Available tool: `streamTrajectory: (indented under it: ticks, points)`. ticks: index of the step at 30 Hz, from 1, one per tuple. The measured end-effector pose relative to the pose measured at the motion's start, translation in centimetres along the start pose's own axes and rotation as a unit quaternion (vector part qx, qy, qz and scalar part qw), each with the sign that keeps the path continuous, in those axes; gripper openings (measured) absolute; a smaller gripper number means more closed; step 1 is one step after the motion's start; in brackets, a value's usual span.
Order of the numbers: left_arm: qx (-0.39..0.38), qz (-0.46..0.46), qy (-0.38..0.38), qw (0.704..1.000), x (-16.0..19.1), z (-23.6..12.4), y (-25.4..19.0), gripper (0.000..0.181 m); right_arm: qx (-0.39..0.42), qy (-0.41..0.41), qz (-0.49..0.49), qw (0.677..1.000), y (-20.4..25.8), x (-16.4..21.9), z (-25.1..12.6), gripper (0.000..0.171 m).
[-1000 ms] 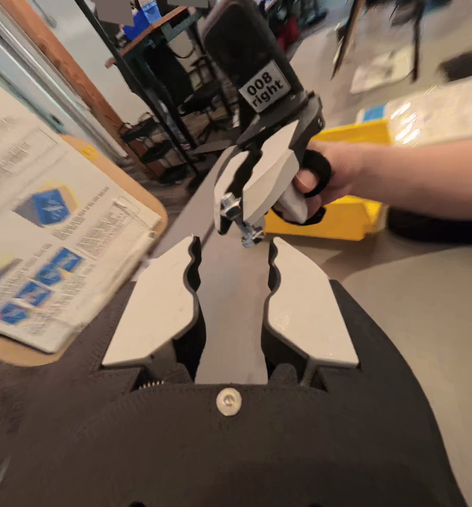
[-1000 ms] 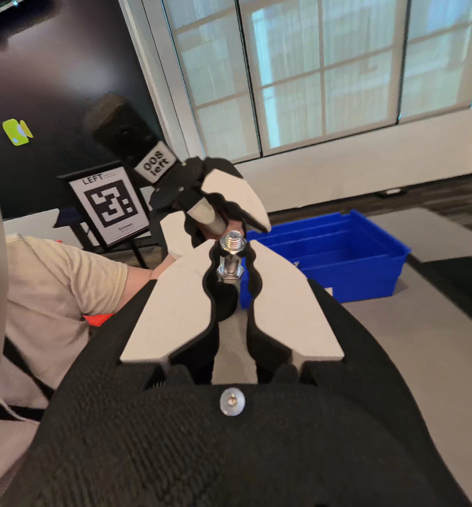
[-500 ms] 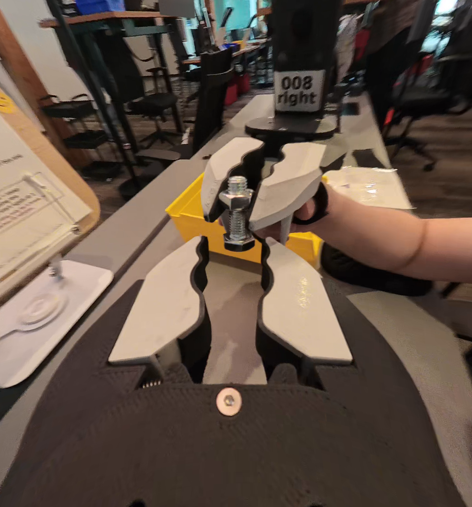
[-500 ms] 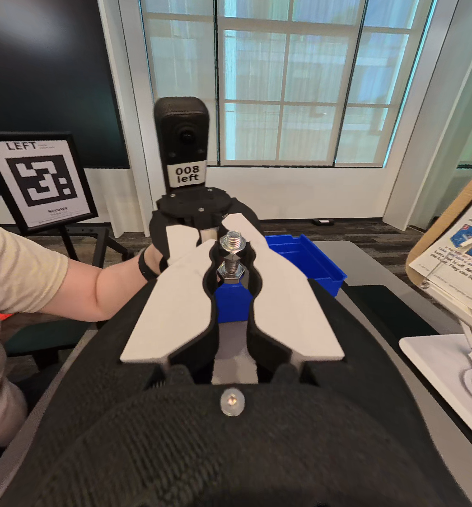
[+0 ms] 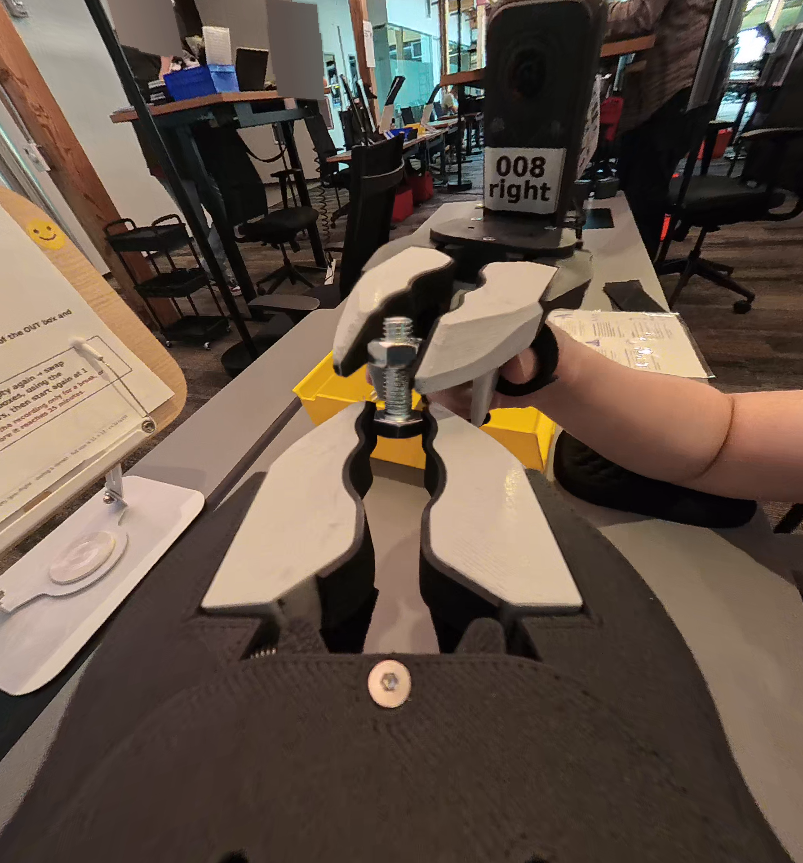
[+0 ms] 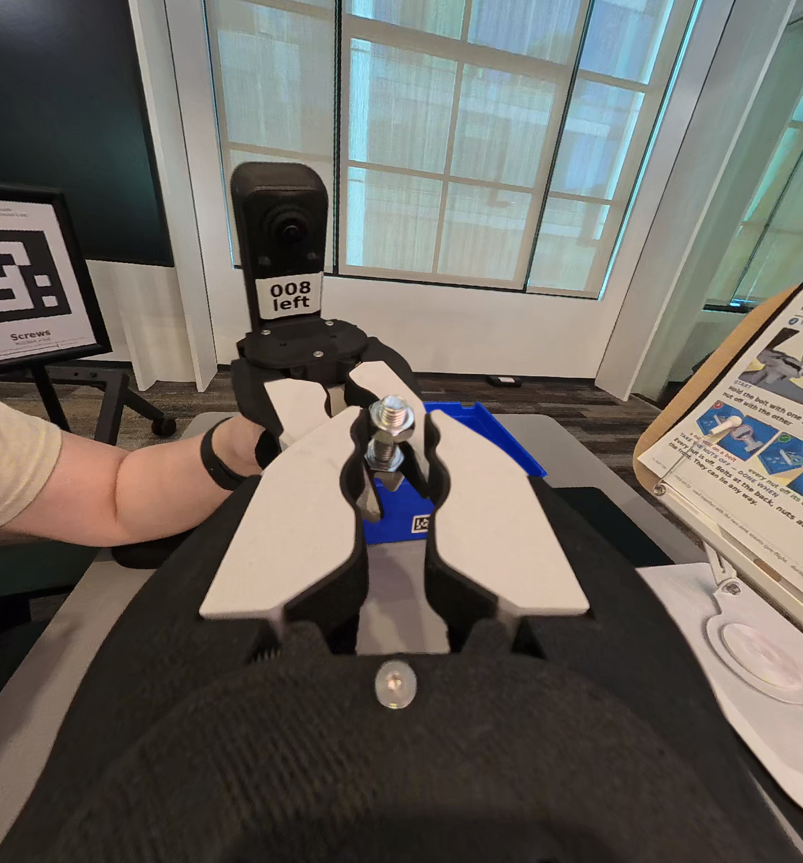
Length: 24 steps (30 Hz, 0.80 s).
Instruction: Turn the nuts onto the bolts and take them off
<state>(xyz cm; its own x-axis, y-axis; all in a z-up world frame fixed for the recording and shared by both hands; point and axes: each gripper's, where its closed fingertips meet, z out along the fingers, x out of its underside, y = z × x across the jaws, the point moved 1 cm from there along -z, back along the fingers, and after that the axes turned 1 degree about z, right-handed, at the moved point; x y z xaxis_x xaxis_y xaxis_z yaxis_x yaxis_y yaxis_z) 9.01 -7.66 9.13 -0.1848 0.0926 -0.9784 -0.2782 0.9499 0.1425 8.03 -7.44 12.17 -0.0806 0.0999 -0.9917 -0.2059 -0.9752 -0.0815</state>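
A steel bolt (image 5: 395, 392) stands upright in the air between my two grippers, with a hex nut (image 5: 392, 352) near its threaded top. My left gripper (image 5: 397, 418) is shut on the bolt's head (image 5: 397, 420) at the bottom. My right gripper (image 6: 392, 415) faces it and is shut on the nut (image 6: 392, 420). The bolt's head (image 6: 383, 462) shows lower in the right wrist view, between the left gripper's fingers (image 6: 296, 406). The right gripper's fingers (image 5: 479, 331) show in the left wrist view, held by a hand.
A yellow bin (image 5: 334, 392) sits on the grey table (image 5: 693, 583) behind the bolt, and a blue bin (image 6: 483, 439) at the other end. An instruction board on a white stand (image 5: 40, 397) is at the side. A black arm pad (image 5: 647, 490) and a paper sheet (image 5: 623, 341) lie nearby. Only a small space, under 4 cm, lies between the two pairs of fingers.
My left gripper swung round to face the right one, came up to the bolt and closed its fingers on the head. The right gripper kept hold of the nut end and levelled out.
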Motion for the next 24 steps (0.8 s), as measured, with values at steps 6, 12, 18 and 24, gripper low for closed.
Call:
streamTrajectory:
  ticks: [6, 12, 18, 24]
  points:
    - [0.086, -0.046, -0.033, 0.995, -1.3, -0.5, -1.8, 0.018, -0.075, -0.025, 0.003, 0.997, 1.1, -0.8, -1.2, 0.023]
    - [0.112, -0.057, -0.047, 0.991, -1.8, -1.1, -2.2, 0.018, -0.114, -0.063, 0.043, 0.990, 1.6, -2.0, -1.9, 0.026]
    - [0.141, -0.057, -0.049, 0.987, -1.9, -0.8, -3.4, 0.018, -0.113, -0.056, 0.031, 0.992, 1.9, -1.7, -1.5, 0.035]
    - [0.150, -0.061, -0.046, 0.986, -1.9, -0.9, -3.6, 0.018, -0.154, -0.075, 0.083, 0.982, 1.5, -1.8, -2.3, 0.033]
